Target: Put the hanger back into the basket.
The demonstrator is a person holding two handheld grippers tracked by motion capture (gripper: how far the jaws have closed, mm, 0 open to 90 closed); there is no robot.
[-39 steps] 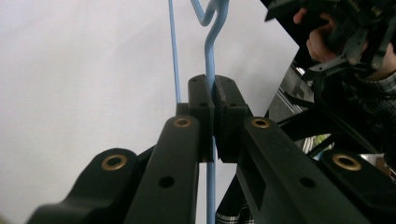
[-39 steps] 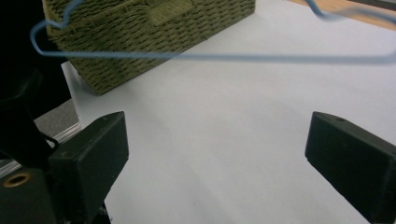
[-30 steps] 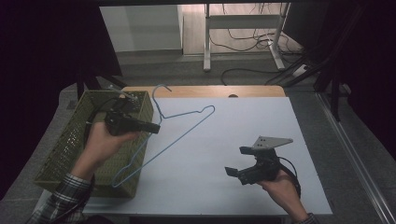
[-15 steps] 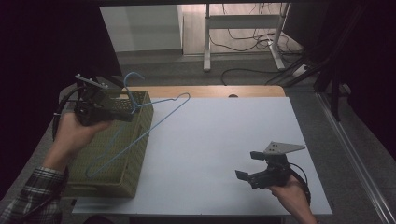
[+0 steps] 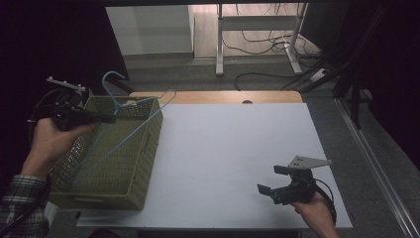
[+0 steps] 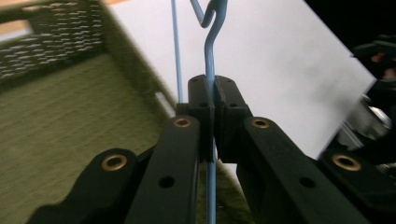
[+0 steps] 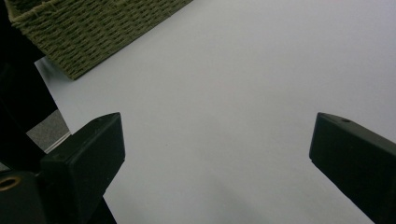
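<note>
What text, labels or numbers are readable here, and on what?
None: no readable text in these views.
Green woven basket: no label.
Blue wire hanger, clamped in the left gripper: bare wire.
White tabletop: blank.
Right gripper, jaws open: no marking legible.

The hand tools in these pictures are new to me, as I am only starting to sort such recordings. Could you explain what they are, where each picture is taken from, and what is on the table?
A person holds a two-jaw gripper in each hand. The wide picture comes from a fixed camera above the table. The two close pictures come from cameras riding on the grippers, looking along their black jaws.

On the white table stands a green woven basket at the left edge. The left gripper is shut on a blue wire hanger, pinching it below the hook and holding it over the basket. The right gripper is open and holds nothing, near the table's front right part.
</note>
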